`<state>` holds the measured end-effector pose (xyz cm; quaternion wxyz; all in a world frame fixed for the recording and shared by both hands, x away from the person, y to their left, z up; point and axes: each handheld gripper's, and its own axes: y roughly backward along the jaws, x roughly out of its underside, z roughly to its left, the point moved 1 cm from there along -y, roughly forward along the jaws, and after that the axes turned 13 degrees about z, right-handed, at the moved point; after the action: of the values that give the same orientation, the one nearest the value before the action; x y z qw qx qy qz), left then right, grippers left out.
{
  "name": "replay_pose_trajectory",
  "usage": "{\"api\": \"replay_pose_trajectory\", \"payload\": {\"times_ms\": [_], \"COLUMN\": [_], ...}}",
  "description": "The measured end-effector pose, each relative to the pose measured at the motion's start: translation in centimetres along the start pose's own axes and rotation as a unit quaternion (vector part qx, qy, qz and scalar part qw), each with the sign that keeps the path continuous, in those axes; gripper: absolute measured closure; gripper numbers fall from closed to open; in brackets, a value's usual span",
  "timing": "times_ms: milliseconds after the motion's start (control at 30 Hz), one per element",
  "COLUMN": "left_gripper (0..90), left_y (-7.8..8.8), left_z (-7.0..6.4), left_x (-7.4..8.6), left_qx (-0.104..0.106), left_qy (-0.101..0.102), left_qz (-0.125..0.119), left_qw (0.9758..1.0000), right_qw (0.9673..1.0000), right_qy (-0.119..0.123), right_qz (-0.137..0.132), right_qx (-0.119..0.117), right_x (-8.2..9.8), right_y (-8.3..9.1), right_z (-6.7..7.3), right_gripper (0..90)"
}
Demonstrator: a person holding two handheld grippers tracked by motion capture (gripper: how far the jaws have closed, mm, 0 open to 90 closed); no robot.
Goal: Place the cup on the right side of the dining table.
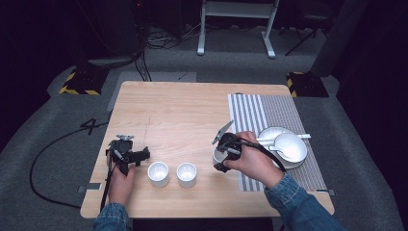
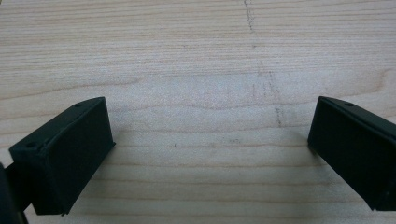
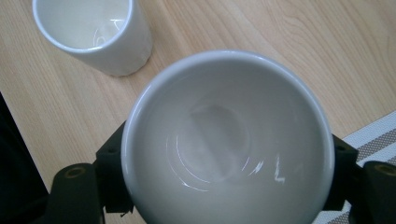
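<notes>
My right gripper (image 1: 223, 155) is shut on a small white cup (image 1: 217, 157), held just left of the striped placemat (image 1: 250, 115). In the right gripper view the cup (image 3: 229, 116) is empty and upright, and the black jaws of the gripper (image 3: 228, 161) press on its two sides. Another white cup (image 3: 93, 32) stands on the wood beyond it. Two white cups (image 1: 158, 173) (image 1: 186, 174) stand side by side near the table's front edge. My left gripper (image 1: 136, 159) rests to their left, open; in its own view the gripper (image 2: 210, 149) has bare wood between its jaws.
On the placemat at the right sits a white plate (image 1: 267, 133) bearing a white bowl (image 1: 293, 144) and a spoon (image 1: 285, 154). The wooden table (image 1: 183, 110) ends near the cups at the front. Dark floor, cables and a white stand lie beyond the far edge.
</notes>
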<state>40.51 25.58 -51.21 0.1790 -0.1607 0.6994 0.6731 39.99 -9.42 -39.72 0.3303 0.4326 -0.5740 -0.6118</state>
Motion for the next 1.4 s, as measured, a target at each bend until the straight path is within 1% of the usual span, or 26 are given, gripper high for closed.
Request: {"api": "replay_pose_trajectory", "payload": {"times_ms": [67, 100, 167, 267, 300, 367, 467, 500, 533, 600, 633, 800, 867, 1000, 1067, 1167, 1233, 1333, 1367, 1400], "left_gripper": [0.2, 0.2, 0.2, 0.2, 0.2, 0.2, 0.2, 0.2, 0.2, 0.2, 0.2, 0.1, 0.2, 0.2, 0.2, 0.2, 0.2, 0.2, 0.2, 0.2], "left_y": [0.0, 0.0, 0.0, 0.0, 0.0, 0.0, 0.0, 0.0, 0.0, 0.0, 0.0, 0.0, 0.0, 0.0, 0.0, 0.0, 0.0, 0.0, 0.0, 0.0], "left_z": [0.0, 0.0, 0.0, 0.0, 0.0, 0.0, 0.0, 0.0, 0.0, 0.0, 0.0, 0.0, 0.0, 0.0, 0.0, 0.0, 0.0, 0.0, 0.0, 0.0], "left_x": [0.0, 0.0, 0.0, 0.0, 0.0, 0.0, 0.0, 0.0, 0.0, 0.0, 0.0, 0.0, 0.0, 0.0, 0.0, 0.0, 0.0, 0.0, 0.0, 0.0], "left_qx": [0.0, 0.0, 0.0, 0.0, 0.0, 0.0, 0.0, 0.0, 0.0, 0.0, 0.0, 0.0, 0.0, 0.0, 0.0, 0.0, 0.0, 0.0, 0.0, 0.0], "left_qy": [0.0, 0.0, 0.0, 0.0, 0.0, 0.0, 0.0, 0.0, 0.0, 0.0, 0.0, 0.0, 0.0, 0.001, 0.001, 0.0, 0.001, 0.002, 0.002, 0.001], "left_qz": [0.0, 0.0, 0.0, -0.001, 0.0, 0.0, 0.0, 0.0, 0.0, 0.0, 0.0, 0.0, 0.0, -0.001, -0.001, 0.0, -0.001, -0.001, -0.001, -0.001], "left_qw": [1.0, 1.0, 1.0, 1.0, 1.0, 1.0, 1.0, 1.0, 1.0, 1.0, 1.0, 1.0, 1.0, 1.0, 1.0, 1.0, 1.0, 1.0, 1.0, 1.0], "right_qw": [1.0, 1.0, 0.9999, 0.9998, 0.9998, 0.9997, 0.9996, 0.9996, 0.9995, 0.9995, 0.9994, 0.9988, 0.9984, 0.9977, 0.9974, 0.997, 0.9966, 0.9964, 0.9964, 0.9961], "right_qy": [0.002, 0.0, 0.005, 0.003, 0.005, 0.002, -0.004, -0.004, -0.009, -0.016, -0.023, -0.034, -0.046, -0.057, -0.059, -0.069, -0.075, -0.075, -0.075, -0.078], "right_qz": [-0.002, -0.003, -0.006, -0.007, -0.011, -0.012, -0.005, -0.005, 0.001, 0.003, 0.005, 0.005, 0.004, 0.009, 0.007, 0.001, 0.001, 0.004, 0.004, 0.001], "right_qx": [-0.001, 0.002, 0.013, 0.017, 0.016, 0.019, 0.026, 0.026, 0.03, 0.028, 0.027, 0.033, 0.034, 0.037, 0.04, 0.035, 0.035, 0.041, 0.041, 0.042], "right_x": [0.0, -0.1, -0.1, -0.2, -0.2, -0.2, -0.3, -0.3, -0.3, -0.3, -0.3, -0.4, -0.4, -0.4, -0.4, -0.3, -0.2, -0.1, -0.1, 0.1], "right_y": [0.2, 0.4, 1.1, 1.5, 1.9, 2.3, 2.9, 2.9, 3.2, 3.5, 3.7, 4.3, 4.5, 4.7, 4.8, 5.0, 5.1, 5.2, 5.2, 5.2], "right_z": [-0.2, -0.4, -0.9, -1.2, -1.6, -2.1, -2.8, -2.8, -3.3, -3.8, -4.0, -5.1, -5.5, -6.6, -7.3, -8.5, -9.3, -10.4, -10.4, -11.1], "right_gripper": [26.9, 27.0, 27.0, 27.0, 27.0, 26.9, 27.0, 27.0, 27.0, 26.9, 27.0, 27.0, 27.0, 27.0, 27.0, 27.0, 27.0, 26.9, 26.9, 27.0]}}
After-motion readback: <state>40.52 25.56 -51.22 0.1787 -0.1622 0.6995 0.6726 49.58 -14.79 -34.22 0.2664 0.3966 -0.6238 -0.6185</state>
